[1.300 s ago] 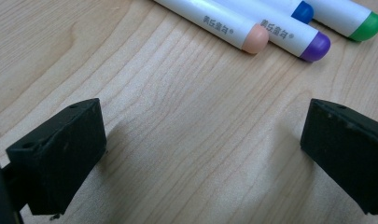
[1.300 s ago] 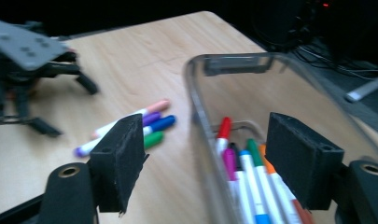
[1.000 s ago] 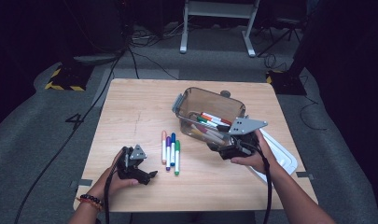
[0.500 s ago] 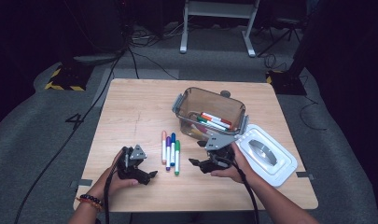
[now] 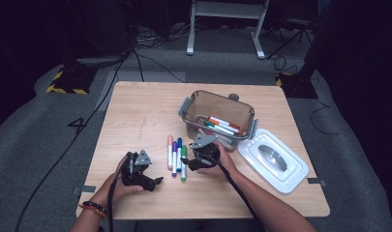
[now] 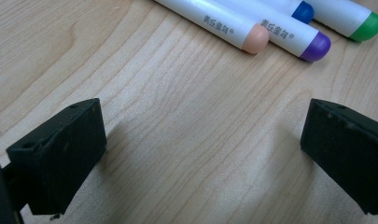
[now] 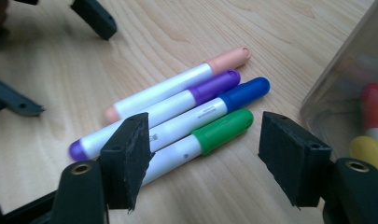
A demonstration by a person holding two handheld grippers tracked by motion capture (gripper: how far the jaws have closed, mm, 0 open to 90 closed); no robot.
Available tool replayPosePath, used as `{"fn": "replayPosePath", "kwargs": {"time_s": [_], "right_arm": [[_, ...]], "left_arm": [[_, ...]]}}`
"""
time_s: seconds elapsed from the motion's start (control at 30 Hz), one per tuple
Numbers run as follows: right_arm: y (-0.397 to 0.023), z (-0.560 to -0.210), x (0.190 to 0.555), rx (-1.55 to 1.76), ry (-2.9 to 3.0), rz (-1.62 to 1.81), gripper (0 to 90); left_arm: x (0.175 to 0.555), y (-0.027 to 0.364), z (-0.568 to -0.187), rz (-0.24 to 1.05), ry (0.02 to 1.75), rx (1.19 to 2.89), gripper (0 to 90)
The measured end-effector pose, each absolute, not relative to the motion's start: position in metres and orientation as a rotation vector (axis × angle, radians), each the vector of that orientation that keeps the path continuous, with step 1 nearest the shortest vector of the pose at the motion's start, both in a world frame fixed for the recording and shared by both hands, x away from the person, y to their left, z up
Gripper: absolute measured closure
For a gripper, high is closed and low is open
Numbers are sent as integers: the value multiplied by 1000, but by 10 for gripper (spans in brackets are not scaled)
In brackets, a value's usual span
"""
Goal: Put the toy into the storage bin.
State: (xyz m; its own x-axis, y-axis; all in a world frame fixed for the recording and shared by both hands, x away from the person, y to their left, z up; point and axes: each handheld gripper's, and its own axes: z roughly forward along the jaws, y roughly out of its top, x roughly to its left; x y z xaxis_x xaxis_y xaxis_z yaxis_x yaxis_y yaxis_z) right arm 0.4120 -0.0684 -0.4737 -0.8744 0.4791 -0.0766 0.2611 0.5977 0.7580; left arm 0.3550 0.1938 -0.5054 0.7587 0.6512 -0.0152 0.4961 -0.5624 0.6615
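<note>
A: Item one, the four markers?

B: Lying side by side on the wooden surface, centre of the high view. Peach marker leftmost, then purple marker, blue marker, green marker. Touching or nearly so, caps toward the top of the frame.

A: Right gripper?

B: Right gripper sits just right of the row in the high view, low over the surface. In the right gripper view its jaws are spread and have just been closing; the green marker's cap lies between them, pads not pressing on it. The blue marker passes behind the left-hand jaw.

A: Left gripper?

B: Left gripper, lower left of centre in the high view, held near the surface. Jaws spread wide, bare wood between them in the left gripper view; marker tips at the top of that frame, well clear.

A: Other stock?

B: Clear container, upper right of centre, holding more markers, red, green and orange among them. White lid lies flat to its lower right, beside the container.
</note>
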Motion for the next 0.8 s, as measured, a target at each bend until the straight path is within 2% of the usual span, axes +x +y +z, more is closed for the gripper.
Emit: {"fn": "replayPosePath", "kwargs": {"time_s": [0.67, 0.8], "right_arm": [[-58, -489, 428, 694, 2556, 1090, 364], [-62, -494, 432, 738, 2574, 1052, 404]], "left_arm": [[355, 194, -506, 302, 852, 2287, 4], [355, 194, -505, 302, 853, 2287, 4]]}}
